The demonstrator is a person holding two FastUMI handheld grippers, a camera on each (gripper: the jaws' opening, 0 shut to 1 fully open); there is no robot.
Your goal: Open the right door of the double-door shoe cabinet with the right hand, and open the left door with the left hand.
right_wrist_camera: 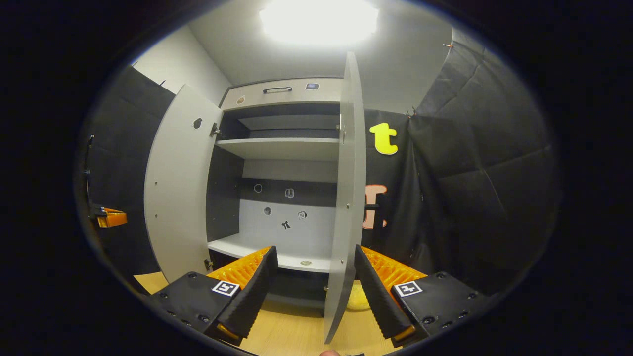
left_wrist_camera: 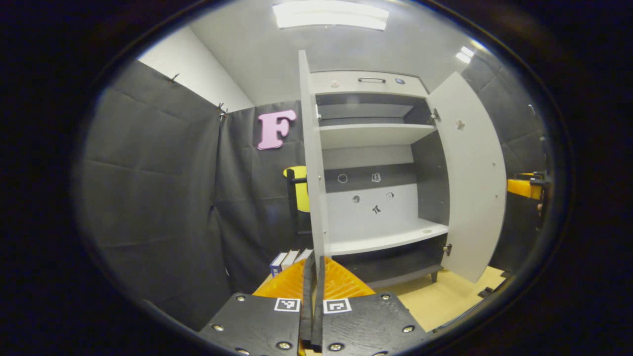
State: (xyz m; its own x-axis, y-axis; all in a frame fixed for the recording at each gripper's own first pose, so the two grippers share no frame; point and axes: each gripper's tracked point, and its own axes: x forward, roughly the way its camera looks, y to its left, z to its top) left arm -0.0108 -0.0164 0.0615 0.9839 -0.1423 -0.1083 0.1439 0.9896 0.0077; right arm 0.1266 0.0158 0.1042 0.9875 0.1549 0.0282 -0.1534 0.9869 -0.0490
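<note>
Both doors of the shoe cabinet (left_wrist_camera: pixel 368 81) are swung wide here, so by my read the opening itself is pretty much done and what's left is just letting go. In the left gripper view, my left gripper (left_wrist_camera: pixel 312 291) has its fingers pressed together on the free edge of the left door (left_wrist_camera: pixel 312 163), which runs straight up from the fingertips as a thin vertical slab, edge-on to the camera. In the right gripper view, the right gripper (right_wrist_camera: pixel 316 279) is spread wide, and the right door (right_wrist_camera: pixel 348 173) stands upright in the gap between the fingers, its long edge vertical, touching neither as far as I can tell. So the right side is already free to back straight off along the door's plane, while the left needs to unclamp first. The shelves (right_wrist_camera: pixel 277 147) inside look bare except for a few small stickers on the back panel.
</note>
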